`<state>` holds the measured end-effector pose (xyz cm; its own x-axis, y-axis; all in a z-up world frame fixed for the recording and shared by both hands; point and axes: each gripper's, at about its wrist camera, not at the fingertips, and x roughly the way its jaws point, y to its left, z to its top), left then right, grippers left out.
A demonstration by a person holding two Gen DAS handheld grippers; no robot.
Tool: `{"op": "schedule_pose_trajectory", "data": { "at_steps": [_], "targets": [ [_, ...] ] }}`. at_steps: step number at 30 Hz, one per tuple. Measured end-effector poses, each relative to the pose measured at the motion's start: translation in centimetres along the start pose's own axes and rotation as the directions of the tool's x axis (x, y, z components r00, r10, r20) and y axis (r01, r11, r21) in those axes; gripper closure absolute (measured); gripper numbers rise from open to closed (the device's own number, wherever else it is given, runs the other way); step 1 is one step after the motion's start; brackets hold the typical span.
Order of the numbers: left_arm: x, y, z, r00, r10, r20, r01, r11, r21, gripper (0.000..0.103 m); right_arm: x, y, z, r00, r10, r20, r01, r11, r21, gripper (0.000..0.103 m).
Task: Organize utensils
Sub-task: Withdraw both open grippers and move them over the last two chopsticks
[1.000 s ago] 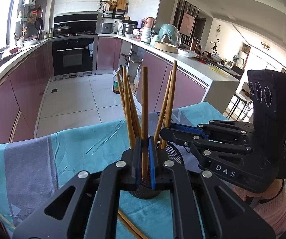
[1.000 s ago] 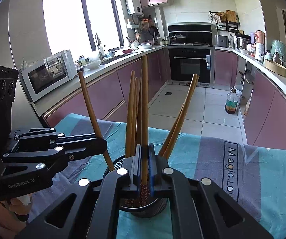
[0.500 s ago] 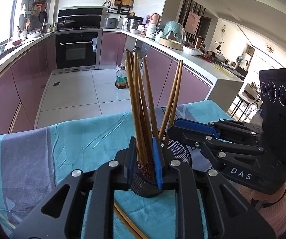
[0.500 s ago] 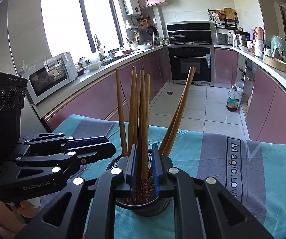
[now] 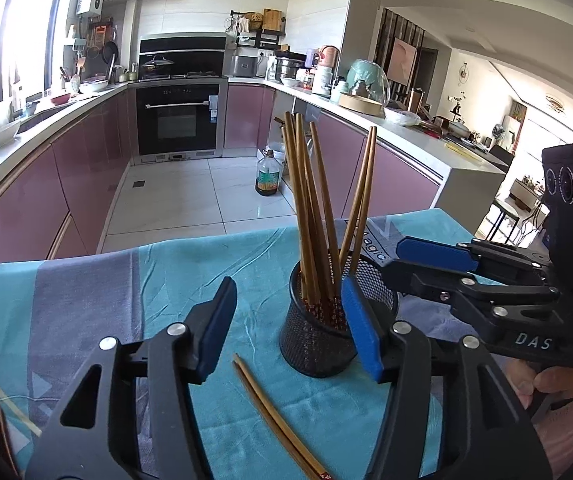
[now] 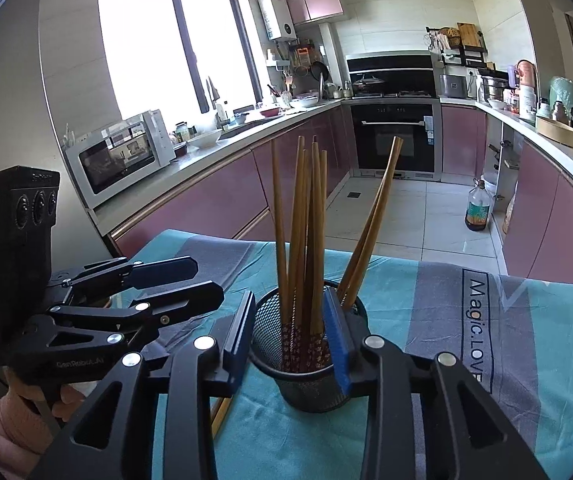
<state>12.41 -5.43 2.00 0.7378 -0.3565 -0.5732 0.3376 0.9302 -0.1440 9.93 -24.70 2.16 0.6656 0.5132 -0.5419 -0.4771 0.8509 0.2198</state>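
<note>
My left gripper (image 5: 290, 328) had its jaws parting, with nothing clamped between them: the left pad stood over bare cloth at about 9 o'clock of the mesh holder (image 5: 318, 344), and the right pad sat at the holder's near rim at roughly 4 o'clock, too close for me to tell whether it touched. In the right wrist view my right gripper (image 6: 294, 336) was also opening, its two blue pads standing to either side of the holder (image 6: 306, 372), the right pad by the rim; no stick was pinched.

The chopsticks (image 5: 310, 216) stood upright in the holder, a bunch leaning toward 11 o'clock and two splayed toward 1 o'clock. A loose pair of chopsticks (image 5: 274, 416) lay flat on the teal and grey tablecloth (image 5: 126, 300), just at 7 o'clock of the holder, running toward 5 o'clock under my left gripper's frame.

From the left camera, the right gripper (image 5: 438, 260) reached in from 3 o'clock, its tips beside the holder's far rim, so that side was crowded. From 9 to 11 o'clock the cloth lay open up to the table's far edge, beyond which the tiled floor dropped away. From the right camera, the left gripper (image 6: 202, 284) closed off 9 o'clock, while the cloth from 1 to 3 o'clock was free out to its edge.
</note>
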Motion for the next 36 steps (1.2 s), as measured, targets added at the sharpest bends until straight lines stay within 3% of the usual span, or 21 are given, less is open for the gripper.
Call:
{"op": "schedule_pose_trajectory", "data": {
  "at_steps": [7,17,25,36],
  "targets": [
    [-1.9,2.1,-2.6,0.998,0.060,0.002,-0.059,0.998,-0.016,0.038,-0.6,2.0,-2.2,0.998,0.050,-0.042,-0.052,0.998,-0.041,0.061],
    [-1.5,4.6,-8.3,0.989,0.082,-0.127,-0.088,0.995,-0.045,0.038,2.6,3.1,-6.5,0.981,0.077,-0.179,-0.078,0.997,0.003,0.060],
    [1.3,3.2,-11.7,0.974,0.068,-0.217,-0.078,0.996,-0.038,0.038,3.0,2.4,-8.4,0.978,0.071,-0.196,-0.060,0.996,0.059,0.056],
    [3.6,1.3,-13.2,0.957,0.092,-0.277,-0.093,0.996,0.009,0.038,3.1,1.9,-9.5,0.975,0.079,-0.208,-0.063,0.994,0.085,0.055]
  ]
}}
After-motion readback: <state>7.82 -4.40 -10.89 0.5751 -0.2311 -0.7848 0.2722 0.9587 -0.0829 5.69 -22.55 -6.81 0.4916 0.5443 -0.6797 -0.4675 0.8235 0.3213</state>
